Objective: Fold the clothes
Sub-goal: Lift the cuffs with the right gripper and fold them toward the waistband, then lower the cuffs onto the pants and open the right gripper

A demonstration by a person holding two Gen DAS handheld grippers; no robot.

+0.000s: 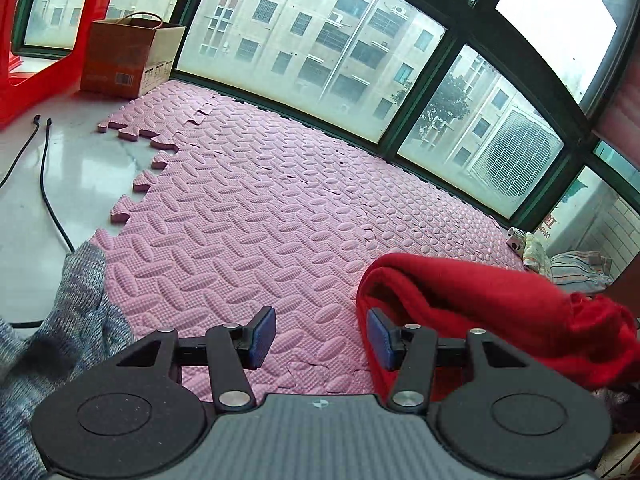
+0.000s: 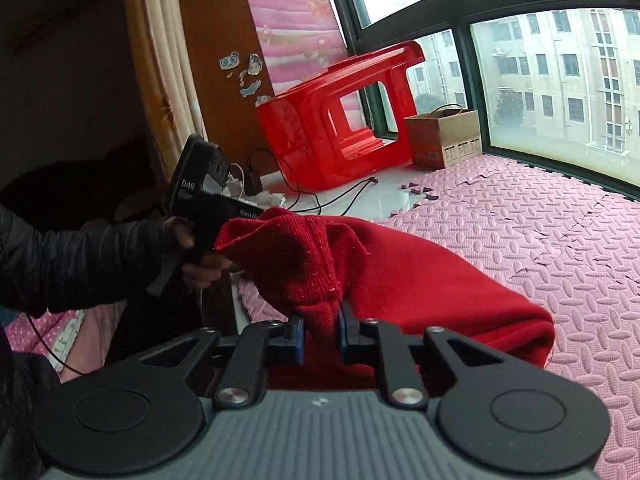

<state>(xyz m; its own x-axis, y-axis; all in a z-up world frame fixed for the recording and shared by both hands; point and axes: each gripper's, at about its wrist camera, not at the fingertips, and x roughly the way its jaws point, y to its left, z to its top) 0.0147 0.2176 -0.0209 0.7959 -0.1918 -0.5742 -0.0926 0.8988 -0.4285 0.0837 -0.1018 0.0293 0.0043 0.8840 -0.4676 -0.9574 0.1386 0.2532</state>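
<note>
A red knit garment (image 2: 420,280) lies bunched on the pink foam mat (image 2: 540,240). My right gripper (image 2: 320,338) is shut on a fold of it, and the cloth rises in a peak above the blue pads. In the left wrist view my left gripper (image 1: 322,338) is open just above the mat with nothing between its fingers. The red garment (image 1: 480,300) lies against its right pad (image 1: 380,338). The right wrist view shows a hand (image 2: 200,268) holding the left gripper's black body (image 2: 200,196), whose fingers are hidden behind the red cloth.
A grey knit garment (image 1: 60,320) lies at the lower left. A red plastic stool (image 2: 340,120) and a cardboard box (image 2: 444,136) stand by the window. Black cables (image 1: 48,184) cross the white sill. Striped cloth (image 1: 580,268) is piled at the mat's far right.
</note>
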